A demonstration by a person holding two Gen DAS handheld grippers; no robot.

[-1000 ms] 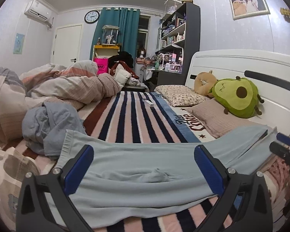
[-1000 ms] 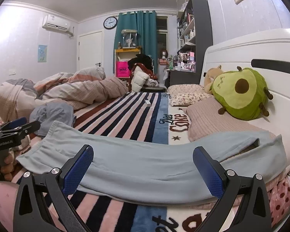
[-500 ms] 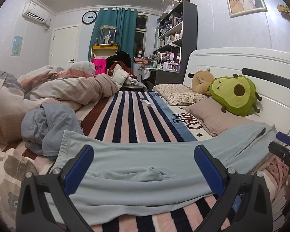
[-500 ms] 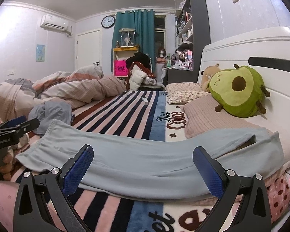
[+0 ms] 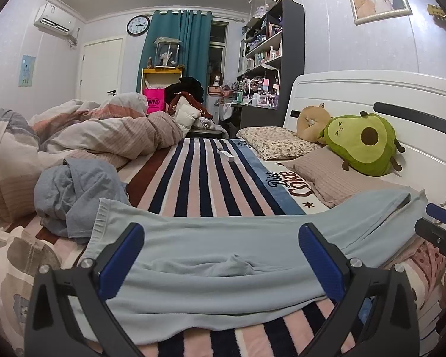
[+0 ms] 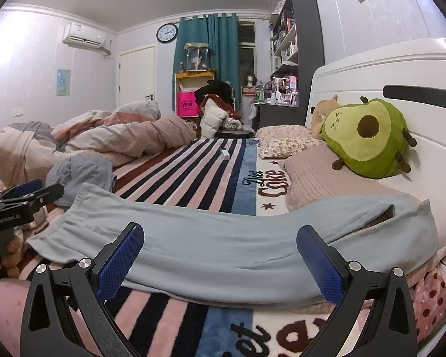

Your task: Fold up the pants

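Observation:
Light blue pants (image 5: 223, 247) lie stretched flat across the striped blanket, the cuffed hem at the left and the other end draped over a pillow at the right. They also show in the right wrist view (image 6: 223, 238). My left gripper (image 5: 221, 255) is open, low over the near edge of the pants, holding nothing. My right gripper (image 6: 220, 255) is open over the near edge too, empty. The right gripper's tip shows at the right edge of the left wrist view (image 5: 440, 226). The left gripper shows at the left of the right wrist view (image 6: 20, 199).
A crumpled blue-grey garment (image 5: 74, 190) lies beside the pants' hem. A bunched duvet (image 5: 89, 136) fills the left of the bed. Pillows (image 6: 327, 178), an avocado plush (image 6: 368, 136) and the white headboard (image 6: 401, 68) are at the right. A small white box (image 5: 226, 154) lies on the blanket (image 5: 211, 175).
Both grippers have shifted slightly back and lower in front of the pants. The pants have not moved. Both grippers stay open.

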